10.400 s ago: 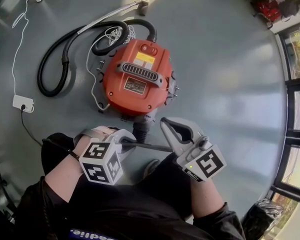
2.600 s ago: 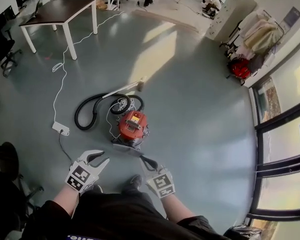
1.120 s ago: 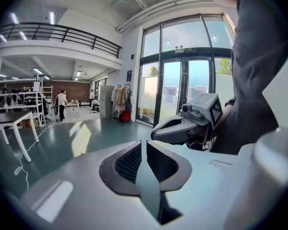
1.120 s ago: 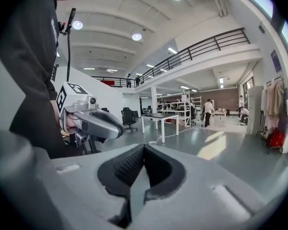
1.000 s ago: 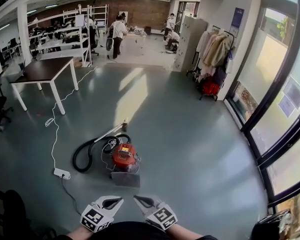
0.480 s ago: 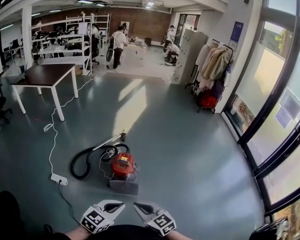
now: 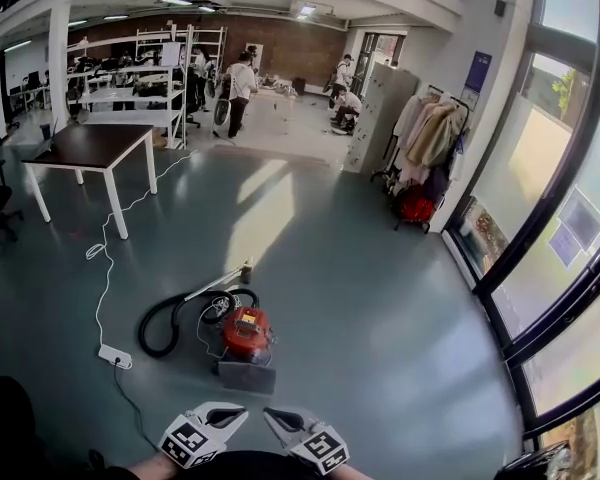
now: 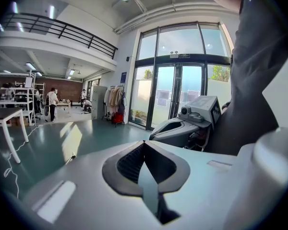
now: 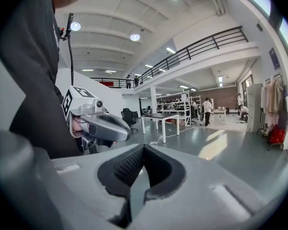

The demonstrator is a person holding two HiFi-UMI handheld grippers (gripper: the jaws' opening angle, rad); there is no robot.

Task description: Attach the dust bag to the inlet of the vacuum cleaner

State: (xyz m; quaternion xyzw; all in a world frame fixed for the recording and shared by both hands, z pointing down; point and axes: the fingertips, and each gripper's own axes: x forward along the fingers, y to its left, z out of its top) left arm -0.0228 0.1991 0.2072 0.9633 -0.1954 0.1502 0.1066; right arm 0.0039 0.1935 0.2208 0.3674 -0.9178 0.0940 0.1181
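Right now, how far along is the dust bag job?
Looks done: grey dust bag sits against the near end of the red vacuum cleaner; seating unclear from here. In hand: nothing; left hand-held gripper and right hand-held gripper shut, empty, away from it. Left: maybe a fit check.

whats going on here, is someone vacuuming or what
Nobody is vacuuming. A person stands over the scene with a left gripper and a right gripper held low near the body, both shut with nothing between the fingers. The red vacuum cleaner sits on the floor ahead, its black hose curled beside it. A flat grey piece, probably the dust bag, lies against its near end. Whether it is properly attached cannot be told from here.
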